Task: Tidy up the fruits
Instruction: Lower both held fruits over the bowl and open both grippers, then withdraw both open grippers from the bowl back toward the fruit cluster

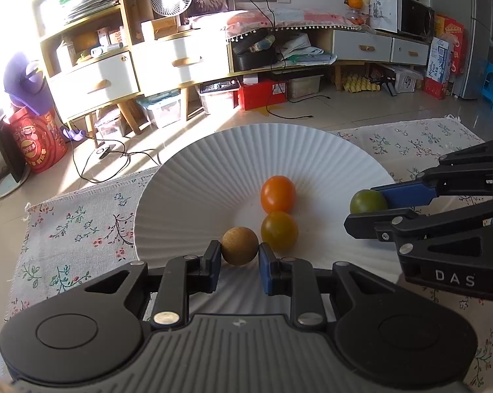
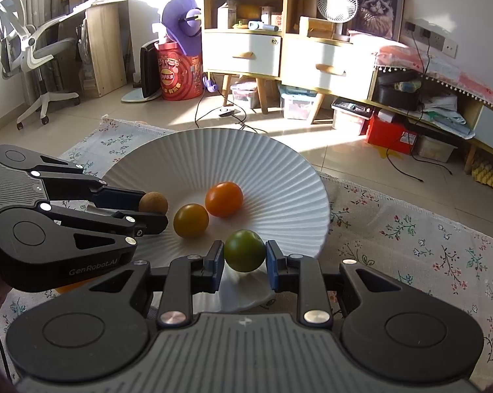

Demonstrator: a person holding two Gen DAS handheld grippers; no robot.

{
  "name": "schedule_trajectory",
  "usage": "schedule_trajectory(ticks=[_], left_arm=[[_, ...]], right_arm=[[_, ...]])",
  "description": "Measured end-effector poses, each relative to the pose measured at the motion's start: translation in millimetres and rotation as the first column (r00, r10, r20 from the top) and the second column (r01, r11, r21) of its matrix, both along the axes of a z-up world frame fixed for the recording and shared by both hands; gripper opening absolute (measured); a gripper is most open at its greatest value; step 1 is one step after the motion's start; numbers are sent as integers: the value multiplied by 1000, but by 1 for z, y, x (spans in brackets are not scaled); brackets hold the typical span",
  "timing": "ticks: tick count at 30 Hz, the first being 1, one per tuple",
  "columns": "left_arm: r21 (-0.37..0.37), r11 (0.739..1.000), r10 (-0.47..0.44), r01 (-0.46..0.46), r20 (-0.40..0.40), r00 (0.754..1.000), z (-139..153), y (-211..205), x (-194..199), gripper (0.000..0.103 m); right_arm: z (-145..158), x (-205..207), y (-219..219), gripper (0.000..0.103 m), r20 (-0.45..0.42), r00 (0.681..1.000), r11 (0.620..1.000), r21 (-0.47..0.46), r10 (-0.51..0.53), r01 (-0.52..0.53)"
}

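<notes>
A white ribbed plate (image 1: 213, 163) (image 2: 213, 157) lies on a floral cloth. In its middle rest an orange tomato (image 1: 278, 194) (image 2: 224, 199) and a yellow-orange tomato (image 1: 279, 231) (image 2: 191, 220), touching each other. My left gripper (image 1: 239, 257) (image 2: 153, 211) is shut on a small brown round fruit (image 1: 239, 246) (image 2: 153, 202) over the plate's near-left part. My right gripper (image 2: 245, 260) (image 1: 369, 211) is shut on a green tomato (image 2: 245, 250) (image 1: 367, 201) just above the plate's near-right rim.
The floral cloth (image 1: 76, 229) (image 2: 410, 239) covers the surface under the plate. Behind it lies a tiled floor with cables, storage boxes and a low wooden cabinet (image 1: 180, 62). An office chair (image 2: 27, 49) stands at far left in the right wrist view.
</notes>
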State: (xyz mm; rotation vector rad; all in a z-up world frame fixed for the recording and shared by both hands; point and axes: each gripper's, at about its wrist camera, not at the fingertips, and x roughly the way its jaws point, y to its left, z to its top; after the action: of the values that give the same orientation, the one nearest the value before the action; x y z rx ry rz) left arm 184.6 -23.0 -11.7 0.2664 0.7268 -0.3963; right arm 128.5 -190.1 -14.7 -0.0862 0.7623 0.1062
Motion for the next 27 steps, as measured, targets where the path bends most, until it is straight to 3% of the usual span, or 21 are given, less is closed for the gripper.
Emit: schedule_trajectory(ticks=[3,9,14,20,27], left_arm=[[3,1000,-1,1,4,1000,1,0,0,2],[3,1000,1,-1,19,1000,2,0,-2,22],[3,1000,2,-3,36,999,6,0,-6,46],[2,1000,11,-11,56,998,13,2,-13,64],[10,1000,26,-27,66,997,23,3,-22,78]], right_arm=[[1,0,-1,25,2,1000,1000,8,-4,4],[6,-3,-5,37,18,1000,1000,23,-14,14],[10,-8,-7,48,27,999,1000,20,-22,21],[18,-14,-11,60,33,999,999,20,-38,37],[27,-24,-11,71,40,998,998,19,-54,53]])
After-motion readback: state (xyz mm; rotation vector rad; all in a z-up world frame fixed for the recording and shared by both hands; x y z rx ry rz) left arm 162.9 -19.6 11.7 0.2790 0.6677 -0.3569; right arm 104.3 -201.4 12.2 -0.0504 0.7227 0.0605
